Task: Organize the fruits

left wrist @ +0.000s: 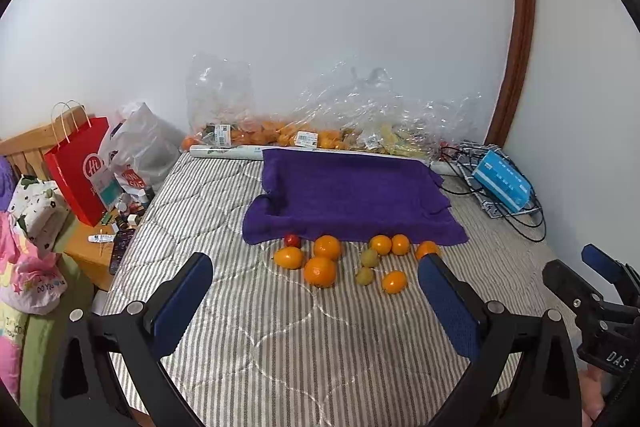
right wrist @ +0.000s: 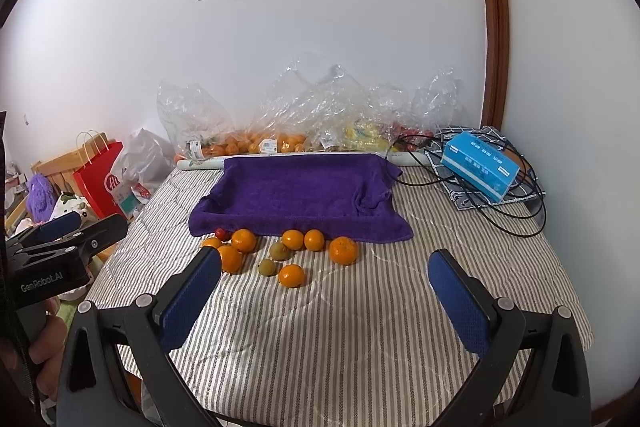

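Blue-padded fingers of the left gripper [left wrist: 316, 277] stand wide apart with nothing between them, hovering above the striped mattress [left wrist: 280, 347]. Just beyond the gap between the jaws lies the loose fruit: a big orange [left wrist: 320, 271] straight ahead, a second orange [left wrist: 327, 247] behind it, a yellow-orange fruit [left wrist: 289, 257] and a small red fruit [left wrist: 293, 240] toward the left finger, two greenish fruits [left wrist: 365, 275] and several small oranges [left wrist: 394, 281] toward the right finger, one of them partly hidden by that finger's tip. Nothing stands between the jaws and the fruit.

Over on the other side, the right gripper [right wrist: 325, 267] is likewise spread wide and empty; its left finger covers part of an orange, and a single orange [right wrist: 343, 250] sits nearest the middle of its gap. A hand [right wrist: 50, 347] grips the other tool's handle at the left edge of that view.

Past the fruit a purple towel [left wrist: 348, 195] is draped over a shallow tray shape, its front hem touching the rear fruits. Behind it, against the wall, lie a rolled sheet [left wrist: 228, 151] and crumpled clear plastic bags [left wrist: 340, 115] holding more oranges. Outward to the right, a blue box [right wrist: 482, 171] rests among black cables [right wrist: 516, 215]. Outward to the left, off the mattress, a red paper bag [left wrist: 80, 171] stands by a grey plastic bag [left wrist: 144, 143]
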The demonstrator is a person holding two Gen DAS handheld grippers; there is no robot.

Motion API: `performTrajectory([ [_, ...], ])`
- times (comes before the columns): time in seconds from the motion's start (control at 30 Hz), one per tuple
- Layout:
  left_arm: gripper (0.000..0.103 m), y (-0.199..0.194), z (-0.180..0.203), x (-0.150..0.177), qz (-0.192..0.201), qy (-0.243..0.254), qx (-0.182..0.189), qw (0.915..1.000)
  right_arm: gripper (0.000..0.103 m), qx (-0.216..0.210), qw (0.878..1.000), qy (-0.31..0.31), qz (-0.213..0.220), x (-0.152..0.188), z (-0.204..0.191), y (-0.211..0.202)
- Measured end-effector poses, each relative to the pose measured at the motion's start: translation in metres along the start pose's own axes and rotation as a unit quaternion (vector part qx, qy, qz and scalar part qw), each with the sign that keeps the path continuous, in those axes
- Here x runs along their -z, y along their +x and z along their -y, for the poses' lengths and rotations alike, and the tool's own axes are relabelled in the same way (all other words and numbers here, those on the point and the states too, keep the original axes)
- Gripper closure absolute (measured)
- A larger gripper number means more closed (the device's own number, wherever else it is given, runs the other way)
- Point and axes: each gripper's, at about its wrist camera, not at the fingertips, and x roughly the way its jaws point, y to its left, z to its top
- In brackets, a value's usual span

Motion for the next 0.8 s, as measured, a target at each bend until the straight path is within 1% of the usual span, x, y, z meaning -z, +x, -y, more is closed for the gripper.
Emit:
performTrajectory([
  [0.17, 0.000, 0.006, -0.002, -0.006, -0.001, -0.004, -0.001, 1.0000, 0.001, -0.012, 1.000, 0.007, -0.010, -0.003, 0.001, 0.007],
  [0.4, 0.000, 0.021, -0.006, -0.014, -0.004, -0.012, -0.006, 0.9999, 0.001, 0.010, 1.000, -0.003, -0.014, -0.009, 0.003, 0.019],
  [0.6, 0.000, 0.042, -0.008, -0.017, -0.012, -0.004, 0.009, 0.9999, 0.000, 0.031, 0.999, 0.013, -0.015, -0.013, 0.012, 0.032],
  [0.63, 0.000, 0.045, -0.007, -0.016, -0.014, -0.002, 0.010, 0.9998, 0.000, 0.032, 0.999, 0.014, -0.017, -0.013, 0.014, 0.036],
  [0.73, 0.000, 0.057, -0.008, -0.014, -0.015, 0.003, 0.010, 0.9998, 0.000, 0.018, 0.999, 0.007, -0.025, -0.011, 0.016, 0.050],
  [0.8, 0.000, 0.065, -0.010, -0.012, -0.017, 0.006, 0.007, 0.9998, 0.000, 0.021, 0.999, 0.003, -0.026, -0.008, 0.018, 0.061],
])
